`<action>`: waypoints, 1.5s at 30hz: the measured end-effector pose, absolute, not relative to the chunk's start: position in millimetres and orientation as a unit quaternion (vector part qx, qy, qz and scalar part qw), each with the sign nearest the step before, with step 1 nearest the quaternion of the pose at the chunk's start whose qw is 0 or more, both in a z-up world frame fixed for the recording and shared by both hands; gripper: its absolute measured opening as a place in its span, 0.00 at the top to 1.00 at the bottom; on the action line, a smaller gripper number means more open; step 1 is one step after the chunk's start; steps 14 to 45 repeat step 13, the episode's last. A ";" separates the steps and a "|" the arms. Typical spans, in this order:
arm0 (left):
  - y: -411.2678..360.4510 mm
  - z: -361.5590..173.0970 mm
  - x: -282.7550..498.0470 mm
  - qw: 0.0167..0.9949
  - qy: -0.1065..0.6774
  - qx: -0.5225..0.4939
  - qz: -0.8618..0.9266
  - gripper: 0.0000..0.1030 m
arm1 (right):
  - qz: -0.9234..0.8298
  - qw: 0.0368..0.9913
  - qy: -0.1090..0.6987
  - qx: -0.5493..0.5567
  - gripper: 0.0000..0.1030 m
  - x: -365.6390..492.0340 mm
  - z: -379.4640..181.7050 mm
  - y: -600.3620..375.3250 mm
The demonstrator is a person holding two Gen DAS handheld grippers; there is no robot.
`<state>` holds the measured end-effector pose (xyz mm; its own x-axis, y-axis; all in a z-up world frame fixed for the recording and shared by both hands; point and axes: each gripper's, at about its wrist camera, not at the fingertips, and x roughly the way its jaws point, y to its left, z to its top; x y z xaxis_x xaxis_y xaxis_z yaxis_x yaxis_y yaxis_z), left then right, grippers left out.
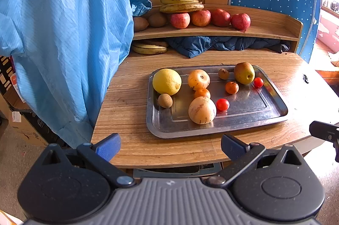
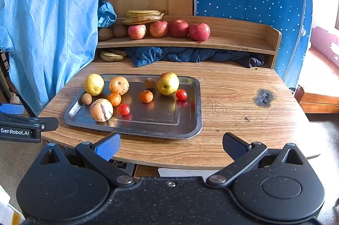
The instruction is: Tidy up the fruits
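My left gripper [image 1: 170, 147] hangs just off the near edge of the wooden table [image 1: 127, 110], its blue pads [image 1: 108, 147] spread wide with nothing between them, aimed toward twelve o'clock at the metal tray [image 1: 273, 117]; my right gripper [image 2: 171, 146] sits the same way beside it, pads apart and empty, the tray at its eleven o'clock; each gripper's black body shows only partly at the edge of the other's view.

On the tray, left to right from the left wrist: a yellow lemon [image 1: 167, 81] at the far left corner, a small brown kiwi [image 1: 165, 100] touching it at six o'clock; a pale orange persimmon-like fruit [image 1: 198, 79], a small tangerine [image 1: 202, 93] just below it, and a pale striped melon [image 1: 202, 110] nearest me; a cherry tomato [image 1: 222, 104] touching the melon's right side; a second kiwi [image 1: 223, 73] at the far rim, another tangerine [image 1: 232, 87], a green-yellow pear [image 1: 244, 73] and a second tomato [image 1: 258, 82] beside it.

On the shelf [image 1: 275, 32] at twelve o'clock stand four red apples [image 1: 201, 18] in a row, bananas [image 1: 181, 7] behind them; a blue coat [image 1: 63, 34] at nine o'clock hides the shelf's left end, and dark cloth [image 1: 211, 44] fills the space beneath, with more bananas [image 1: 149, 49] half covered.
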<state>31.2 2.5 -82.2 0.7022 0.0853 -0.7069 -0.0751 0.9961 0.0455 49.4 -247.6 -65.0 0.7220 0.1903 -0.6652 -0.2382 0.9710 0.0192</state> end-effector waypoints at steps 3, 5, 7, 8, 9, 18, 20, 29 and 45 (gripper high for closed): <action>2.9 -82.1 31.4 0.923 0.383 0.006 0.043 0.01 | 0.116 0.927 0.356 -0.034 0.01 49.8 -66.4 -245.1; 2.7 -82.2 31.5 0.922 0.384 0.007 0.044 0.00 | 0.116 0.927 0.356 -0.034 0.01 51.0 -66.5 -244.6; 3.3 -82.5 31.8 0.922 0.384 0.007 0.044 0.00 | 0.117 0.927 0.356 -0.034 0.01 51.9 -66.8 -243.9; 4.3 -82.8 32.6 0.922 0.384 0.007 0.044 0.00 | 0.118 0.926 0.356 -0.035 0.01 52.8 -67.0 -243.0; 4.2 -82.8 32.5 0.922 0.384 0.007 0.044 0.00 | 0.118 0.926 0.356 -0.035 0.01 52.8 -67.0 -242.9; 6.7 -83.7 34.0 0.922 0.385 0.008 0.043 0.01 | 0.116 0.926 0.356 -0.034 0.01 52.4 -67.0 -242.4; 6.7 -83.7 34.0 0.922 0.385 0.008 0.043 0.01 | 0.116 0.926 0.356 -0.034 0.01 52.4 -67.0 -242.4; 6.7 -83.7 34.0 0.922 0.385 0.008 0.043 0.01 | 0.116 0.926 0.356 -0.034 0.01 52.4 -67.0 -242.4; 6.7 -83.7 34.0 0.922 0.385 0.008 0.043 0.01 | 0.116 0.926 0.356 -0.034 0.01 52.4 -67.0 -242.4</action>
